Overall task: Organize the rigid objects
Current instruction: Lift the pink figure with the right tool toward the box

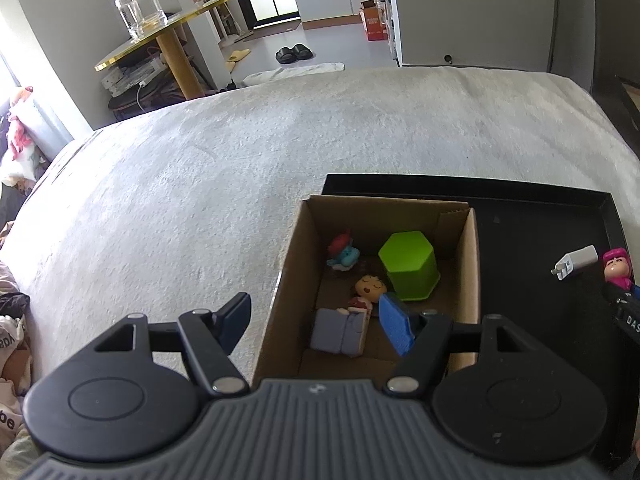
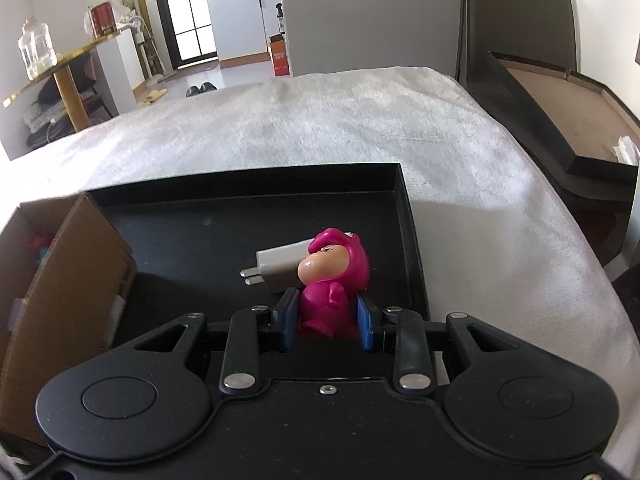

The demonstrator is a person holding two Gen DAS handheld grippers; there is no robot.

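My right gripper (image 2: 327,318) is shut on a pink figurine (image 2: 332,276) and holds it over the black tray (image 2: 408,216); the figurine also shows in the left wrist view (image 1: 617,265). A white charger plug (image 2: 280,266) lies on the tray just behind it, also seen from the left (image 1: 576,267). My left gripper (image 1: 316,326) is open and empty above the near left wall of a cardboard box (image 1: 288,276). The box holds a green hexagonal block (image 1: 408,270), a sleeping-girl figurine (image 1: 370,286), a blue-and-red figurine (image 1: 342,254) and a purple block (image 1: 340,332).
The box (image 2: 60,272) stands in the tray's left part, all on a white fluffy bed cover (image 1: 200,184). A dark wooden tray (image 2: 560,120) lies at the right bed edge. A gold round table (image 1: 160,36) with a glass jar stands beyond the bed.
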